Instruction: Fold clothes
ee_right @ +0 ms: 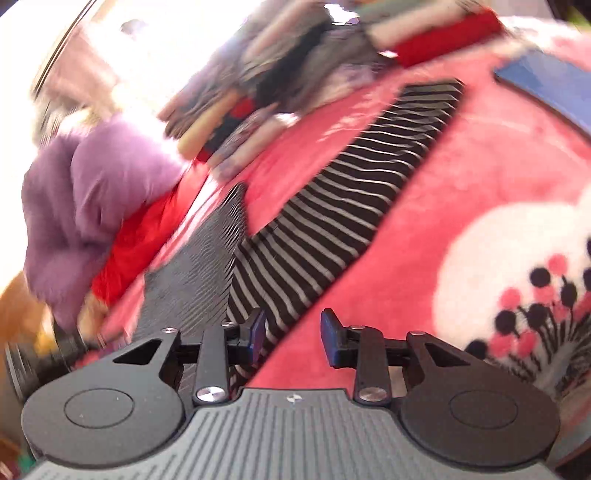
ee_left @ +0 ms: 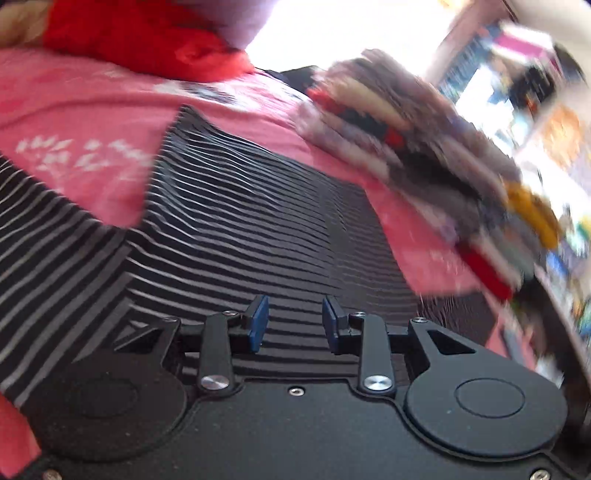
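Between folds, by the look of it: both grippers over the striped top [ee_left: 236, 206], neither holding it. Spread flat on a pink blanket [ee_left: 74, 110], body in the middle, one sleeve [ee_right: 332, 206] running out long and straight across the pink.

Left gripper [ee_left: 294, 323]: jaws partly open, nothing between the blue pads, stripes showing through the gap. Poised above the body of the top, apparently clear of the cloth.

Right gripper [ee_right: 293, 338]: jaws partly open too, empty, sitting over the near end of the sleeve where stripes meet bare blanket.

Next move, at a guess: down onto an edge, most likely the sleeve end for the right and the hem or shoulder for the left, pinch a single layer, then lift and carry across the body. Calls for a low, flat approach so as to catch the top and not the fleecy blanket beneath.

Around: a blurred stack of folded clothes [ee_left: 406, 140] just beyond the top, a purple garment [ee_right: 96, 206] and red cloth [ee_left: 140, 33] heaped to one side, a dark blue flat thing [ee_right: 546, 88] lying on the blanket beyond the sleeve. Fold space bounded by the stack and the heap; sleeve path itself unobstructed. Heavy blur throughout, so contact hard to judge.
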Action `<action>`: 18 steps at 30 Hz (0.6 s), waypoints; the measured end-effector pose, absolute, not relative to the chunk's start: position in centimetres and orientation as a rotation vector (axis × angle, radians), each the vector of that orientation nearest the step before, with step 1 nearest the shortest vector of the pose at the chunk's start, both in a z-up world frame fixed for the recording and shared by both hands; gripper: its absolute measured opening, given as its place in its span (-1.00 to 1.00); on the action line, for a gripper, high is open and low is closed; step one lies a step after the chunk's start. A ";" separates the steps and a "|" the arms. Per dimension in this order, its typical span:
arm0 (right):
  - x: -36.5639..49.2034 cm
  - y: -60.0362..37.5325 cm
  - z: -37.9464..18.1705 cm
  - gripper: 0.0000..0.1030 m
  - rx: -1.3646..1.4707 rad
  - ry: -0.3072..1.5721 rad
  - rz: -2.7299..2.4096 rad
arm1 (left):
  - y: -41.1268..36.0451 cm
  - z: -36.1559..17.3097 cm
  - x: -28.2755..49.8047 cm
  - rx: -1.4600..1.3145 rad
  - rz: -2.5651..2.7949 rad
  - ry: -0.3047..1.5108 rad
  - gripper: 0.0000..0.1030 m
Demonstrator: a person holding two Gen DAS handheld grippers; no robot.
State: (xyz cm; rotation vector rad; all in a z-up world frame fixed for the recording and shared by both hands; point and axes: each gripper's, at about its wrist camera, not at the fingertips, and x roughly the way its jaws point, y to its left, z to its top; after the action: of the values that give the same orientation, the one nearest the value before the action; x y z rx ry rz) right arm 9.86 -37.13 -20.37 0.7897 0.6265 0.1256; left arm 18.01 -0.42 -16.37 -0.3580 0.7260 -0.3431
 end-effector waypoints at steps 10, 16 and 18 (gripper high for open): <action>12.0 -35.4 -21.5 -0.20 0.768 0.679 0.140 | -9.3 -18.2 14.1 0.193 -0.411 0.693 -0.38; 11.8 -36.3 -21.4 -0.18 0.815 0.677 0.143 | -8.5 -16.1 15.3 0.064 -0.380 0.682 -0.14; 11.7 -36.6 -21.5 -0.18 0.829 0.674 0.140 | -8.9 -15.4 15.9 0.052 -0.379 0.686 -0.13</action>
State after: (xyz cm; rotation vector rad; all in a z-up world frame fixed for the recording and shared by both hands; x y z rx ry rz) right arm 11.67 -36.65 -21.48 0.8286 0.6744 0.1402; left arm 15.88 -8.89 -15.41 0.0521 0.6863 -0.3786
